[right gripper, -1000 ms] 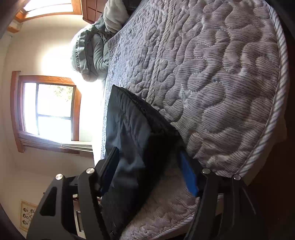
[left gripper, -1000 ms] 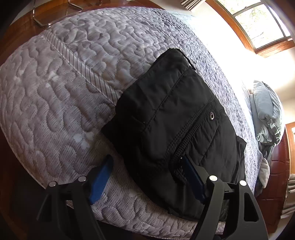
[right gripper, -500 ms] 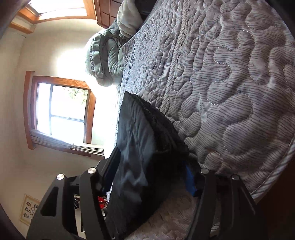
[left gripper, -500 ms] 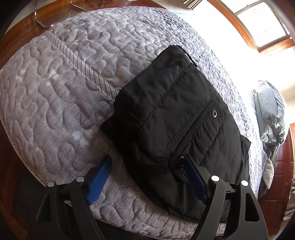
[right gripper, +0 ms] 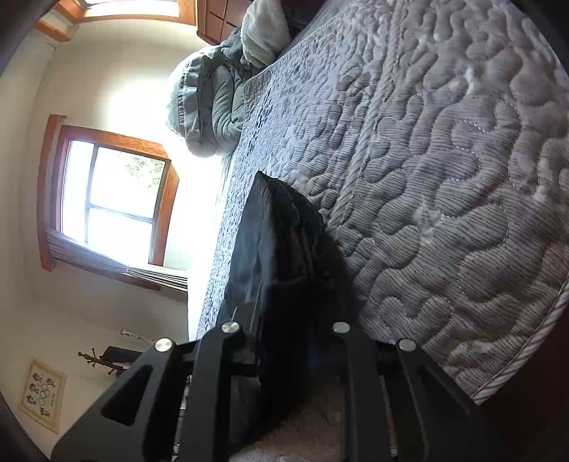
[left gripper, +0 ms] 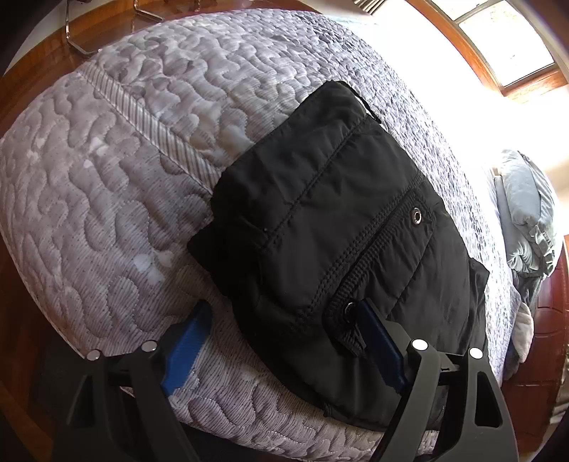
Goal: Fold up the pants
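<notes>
The black pants (left gripper: 341,227) lie folded into a thick rectangle near the foot corner of a grey quilted bed (left gripper: 117,170). My left gripper (left gripper: 281,320) is open, its blue pads astride the near corner of the pants; the right pad touches the waistband by a snap. In the right wrist view the pants (right gripper: 277,256) run edge-on into my right gripper (right gripper: 284,320). Its jaws have closed on the folded edge, and the pads are hidden by the cloth.
A grey-green comforter (right gripper: 209,103) and a pale blanket (right gripper: 266,32) are bunched at the head of the bed. Wood floor (left gripper: 14,277) lies beside the mattress edge. A window (right gripper: 113,202) is on the far wall.
My right gripper moved forward over the pants' edge and closed on it. My left gripper stayed open and drew back slightly.
</notes>
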`<action>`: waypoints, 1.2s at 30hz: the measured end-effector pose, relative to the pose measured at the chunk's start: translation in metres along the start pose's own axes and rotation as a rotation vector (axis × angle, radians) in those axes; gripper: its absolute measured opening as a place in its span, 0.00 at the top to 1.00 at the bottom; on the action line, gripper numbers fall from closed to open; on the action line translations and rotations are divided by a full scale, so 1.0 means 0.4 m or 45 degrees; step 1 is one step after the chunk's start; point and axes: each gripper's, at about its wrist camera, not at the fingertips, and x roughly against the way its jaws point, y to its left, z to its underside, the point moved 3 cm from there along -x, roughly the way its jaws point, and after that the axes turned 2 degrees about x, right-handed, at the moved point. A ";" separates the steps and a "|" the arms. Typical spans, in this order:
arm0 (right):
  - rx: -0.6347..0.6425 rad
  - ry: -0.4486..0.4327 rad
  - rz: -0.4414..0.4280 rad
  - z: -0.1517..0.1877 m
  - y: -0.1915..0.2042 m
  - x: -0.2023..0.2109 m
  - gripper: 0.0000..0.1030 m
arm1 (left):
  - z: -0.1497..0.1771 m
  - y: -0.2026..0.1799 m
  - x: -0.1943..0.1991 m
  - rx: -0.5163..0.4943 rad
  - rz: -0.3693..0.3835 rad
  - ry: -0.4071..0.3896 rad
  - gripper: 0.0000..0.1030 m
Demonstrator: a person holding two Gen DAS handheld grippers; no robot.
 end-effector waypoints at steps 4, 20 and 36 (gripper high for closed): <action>0.078 -0.002 0.054 -0.011 0.069 0.008 0.86 | -0.004 0.004 -0.001 0.003 0.020 0.003 0.18; 0.547 -0.014 0.160 0.015 0.482 0.045 0.87 | -0.004 0.069 0.035 0.041 0.139 0.004 0.19; 0.941 0.019 0.223 0.137 0.738 0.021 0.87 | 0.008 0.100 0.049 0.066 0.202 -0.010 0.19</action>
